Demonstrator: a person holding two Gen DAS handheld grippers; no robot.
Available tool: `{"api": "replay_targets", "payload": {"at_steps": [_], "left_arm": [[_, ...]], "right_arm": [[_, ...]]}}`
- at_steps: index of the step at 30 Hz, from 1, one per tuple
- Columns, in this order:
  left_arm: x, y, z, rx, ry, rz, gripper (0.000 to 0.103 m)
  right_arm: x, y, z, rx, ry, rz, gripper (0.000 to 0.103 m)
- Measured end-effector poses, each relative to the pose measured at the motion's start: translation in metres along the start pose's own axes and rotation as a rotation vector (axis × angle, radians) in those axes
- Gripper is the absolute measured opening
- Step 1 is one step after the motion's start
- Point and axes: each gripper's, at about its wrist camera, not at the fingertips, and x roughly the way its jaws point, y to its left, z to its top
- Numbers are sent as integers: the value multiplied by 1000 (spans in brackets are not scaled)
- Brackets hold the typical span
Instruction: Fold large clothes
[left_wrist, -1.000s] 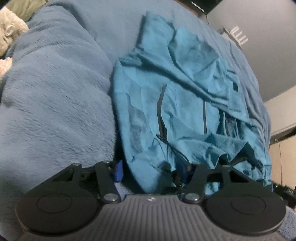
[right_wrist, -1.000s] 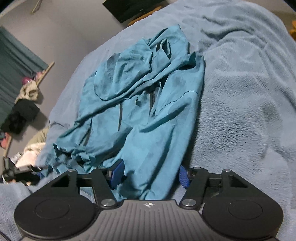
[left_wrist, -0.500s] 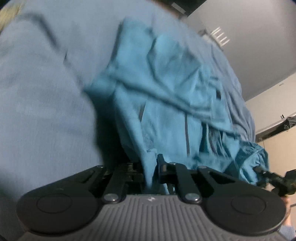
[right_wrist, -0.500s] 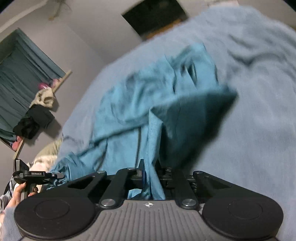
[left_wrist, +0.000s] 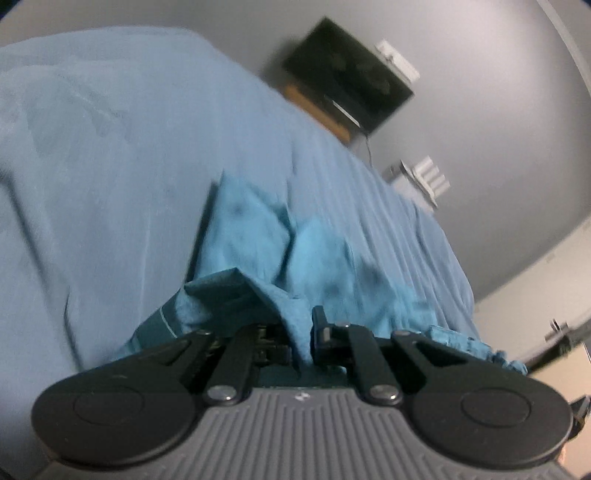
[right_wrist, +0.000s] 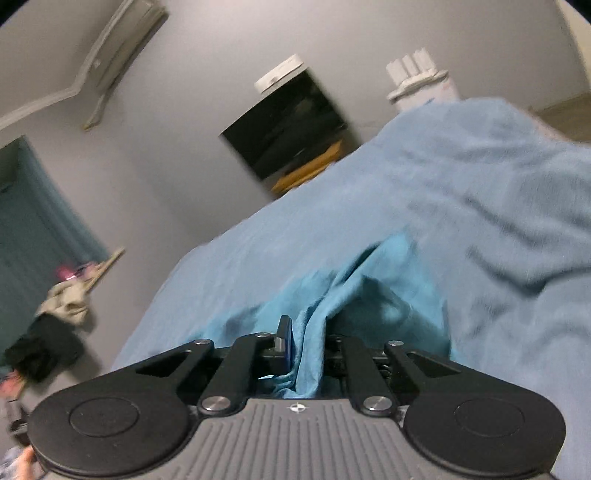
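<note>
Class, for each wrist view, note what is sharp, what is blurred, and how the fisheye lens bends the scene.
Left wrist view: the left gripper is sharp, while the teal garment and the blue blanket smear with motion; walls curve.
Right wrist view: the right gripper is crisp, the dark screen and blanket streak; dim, even light, no glare.

Both wrist cameras are sitting low behind their claws, looking forward and tilted upward, very near the teal garment (left_wrist: 306, 266) ahead. Both are sharing the blue bedspread (right_wrist: 461, 206) and the dark wall screen (left_wrist: 347, 92) beyond.
</note>
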Motion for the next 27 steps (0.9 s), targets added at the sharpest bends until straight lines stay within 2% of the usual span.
{"api": "replay_targets", "payload": {"at_steps": [4, 9, 14, 18, 21, 23, 25, 27], "left_arm": [[55, -2, 31, 27, -38, 57, 5], [119, 3, 52, 34, -51, 108, 5], [161, 19, 60, 17, -37, 117, 5], [169, 31, 62, -52, -22, 74, 8], [161, 42, 65, -128, -13, 36, 15], [144, 45, 67, -149, -51, 28, 23], [126, 42, 69, -128, -109, 31, 27], [108, 37, 70, -91, -148, 41, 28]], "right_arm": [[59, 3, 10, -73, -69, -104, 8], [133, -16, 10, -35, -113, -184, 8], [171, -44, -7, -44, -142, -253, 9], [183, -61, -11, 1, -140, -254, 11], [178, -55, -13, -38, -144, -220, 28], [166, -49, -13, -65, -176, -195, 52], [151, -40, -10, -77, -229, -163, 65], [135, -30, -9, -110, -273, -133, 65]]}}
